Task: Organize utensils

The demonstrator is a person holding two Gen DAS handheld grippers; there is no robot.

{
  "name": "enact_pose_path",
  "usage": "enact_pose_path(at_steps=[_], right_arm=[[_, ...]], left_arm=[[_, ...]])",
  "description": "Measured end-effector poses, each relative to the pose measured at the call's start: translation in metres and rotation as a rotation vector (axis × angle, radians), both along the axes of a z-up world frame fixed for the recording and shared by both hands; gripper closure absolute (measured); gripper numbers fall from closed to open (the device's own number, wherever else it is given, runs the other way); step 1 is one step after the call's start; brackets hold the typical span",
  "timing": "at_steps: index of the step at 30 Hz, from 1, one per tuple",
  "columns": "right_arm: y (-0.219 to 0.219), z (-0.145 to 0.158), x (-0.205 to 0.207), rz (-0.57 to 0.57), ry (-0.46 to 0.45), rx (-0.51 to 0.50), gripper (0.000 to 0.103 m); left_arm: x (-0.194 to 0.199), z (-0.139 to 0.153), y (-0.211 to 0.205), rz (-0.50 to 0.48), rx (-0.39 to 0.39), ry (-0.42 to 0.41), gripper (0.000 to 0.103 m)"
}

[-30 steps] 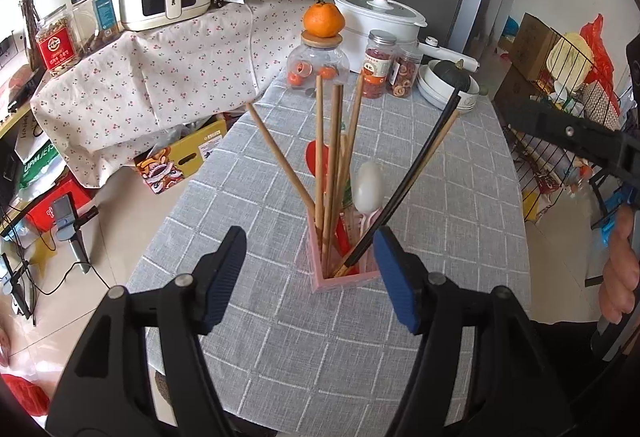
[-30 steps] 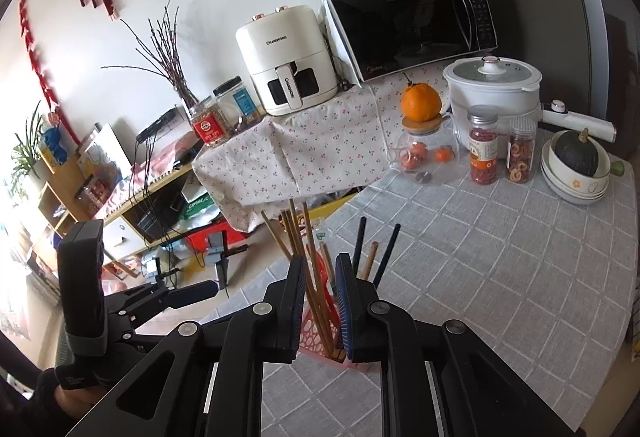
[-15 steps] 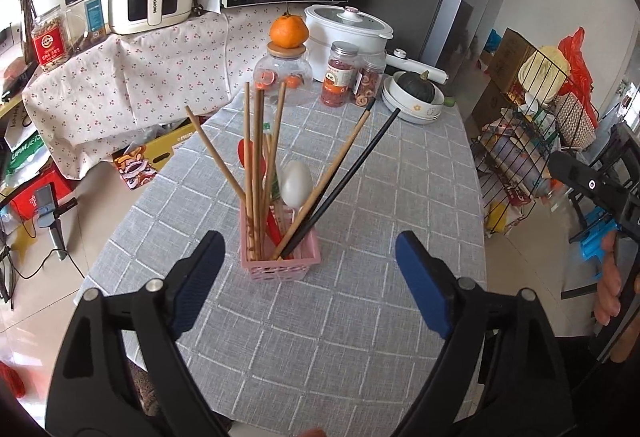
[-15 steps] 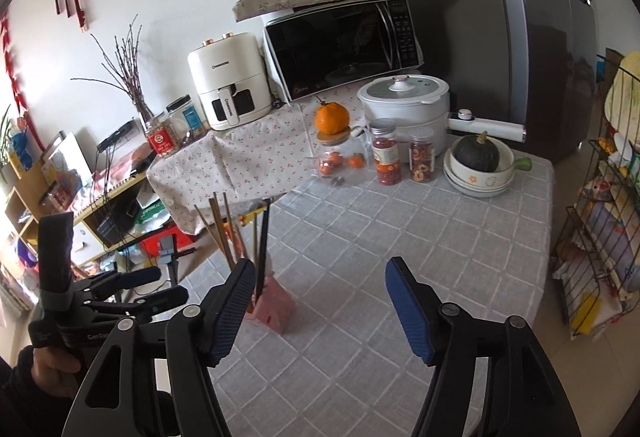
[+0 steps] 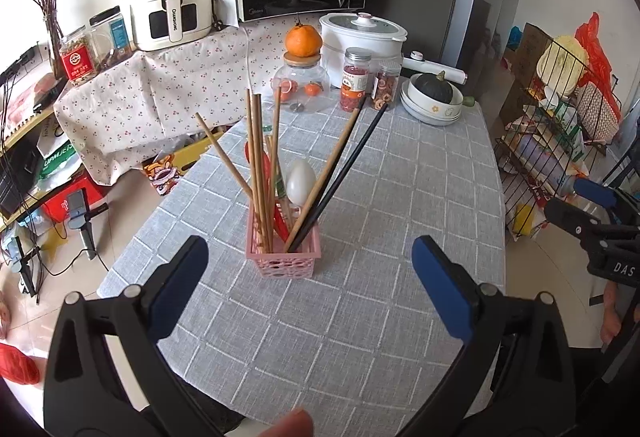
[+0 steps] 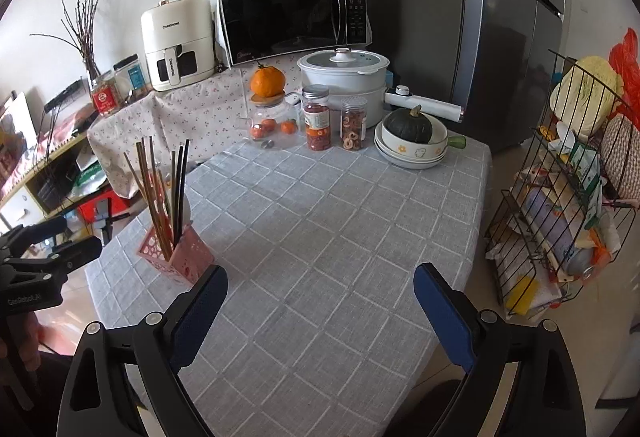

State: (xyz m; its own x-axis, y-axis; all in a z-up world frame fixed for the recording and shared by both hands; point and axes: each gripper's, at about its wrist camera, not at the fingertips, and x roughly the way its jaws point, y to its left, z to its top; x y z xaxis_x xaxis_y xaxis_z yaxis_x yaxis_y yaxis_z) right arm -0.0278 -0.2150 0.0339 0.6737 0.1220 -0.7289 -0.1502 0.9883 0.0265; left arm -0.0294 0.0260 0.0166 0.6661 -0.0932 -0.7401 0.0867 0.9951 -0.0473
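A pink perforated utensil basket (image 5: 285,262) (image 6: 176,254) stands on the grey checked tablecloth (image 5: 380,197). Several wooden chopsticks (image 5: 258,173), a black chopstick (image 5: 344,173) and a white spoon (image 5: 301,182) stick up out of it. My left gripper (image 5: 310,291) hovers just in front of the basket, jaws still opening, nothing between them. My right gripper (image 6: 320,311) is off to the basket's right over bare cloth, jaws also still opening and holding nothing. The right gripper shows at the left wrist view's right edge (image 5: 600,213), the left gripper at the right wrist view's left edge (image 6: 44,257).
At the table's far end stand a glass jar (image 5: 301,87) with an orange (image 5: 303,40) on top, two spice jars (image 5: 355,79), stacked bowls (image 5: 432,105) holding a dark squash, and a white cooker (image 5: 362,37). A wire rack (image 6: 560,205) stands right of the table.
Both grippers opened wide and drew back from the basket. The right gripper, earlier shut among the chopsticks, let go and swung right. The chopsticks stay in the basket.
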Motion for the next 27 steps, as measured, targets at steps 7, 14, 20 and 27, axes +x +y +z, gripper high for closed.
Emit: enact_pose_path(at_steps=[7,14,20,27], right_arm=[[0.0061,-0.0015,0.0020,0.016,0.006,-0.011,0.008],[0.0096,-0.0055,0.0038,0.015,0.017,-0.016,0.008],[0.0075,-0.0037,0.0048,0.013,0.011,-0.012,0.008],[0.0060,-0.0080,0.0052,0.002,0.027,-0.008,0.008]], left_arm=[[-0.0032,-0.0002,-0.0040,-0.021,0.000,-0.004,0.002],[-0.0048,-0.0007,-0.0040,-0.017,-0.004,-0.011,0.002],[-0.0034,-0.0009,-0.0057,-0.014,0.004,-0.014,0.002],[-0.0054,0.0019,-0.0052,-0.018,0.005,-0.027,0.002]])
